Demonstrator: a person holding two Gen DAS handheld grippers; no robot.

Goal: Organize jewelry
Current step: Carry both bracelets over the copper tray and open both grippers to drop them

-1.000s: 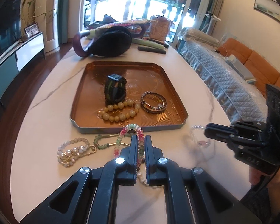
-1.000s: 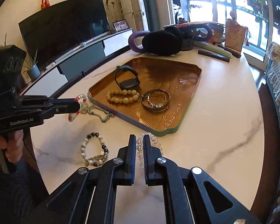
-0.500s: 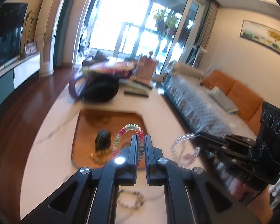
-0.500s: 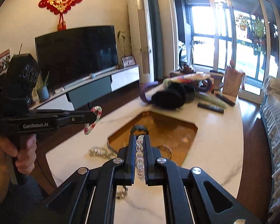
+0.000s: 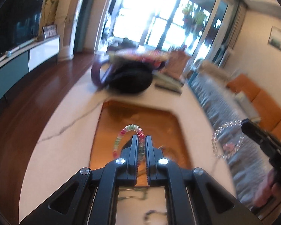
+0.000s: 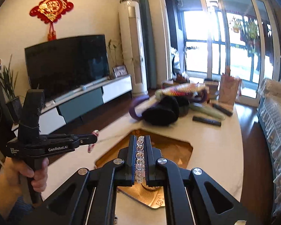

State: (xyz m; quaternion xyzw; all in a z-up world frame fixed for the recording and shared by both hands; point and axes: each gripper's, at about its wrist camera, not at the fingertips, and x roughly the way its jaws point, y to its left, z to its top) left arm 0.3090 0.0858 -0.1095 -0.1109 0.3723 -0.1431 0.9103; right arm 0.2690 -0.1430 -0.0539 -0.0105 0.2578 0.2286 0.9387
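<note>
Where lettered, left gripper (image 6: 94,140): "GenRobot.AI".

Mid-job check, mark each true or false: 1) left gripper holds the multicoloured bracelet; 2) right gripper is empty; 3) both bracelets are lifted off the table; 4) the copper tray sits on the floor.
1) The left gripper is shut on the multicoloured bracelet. True.
2) The right gripper is empty. False: it is shut on the clear bead bracelet.
3) Both bracelets hang in the air, off the table. True.
4) The copper tray sits on the floor. False: it lies on the white marble table.
</note>
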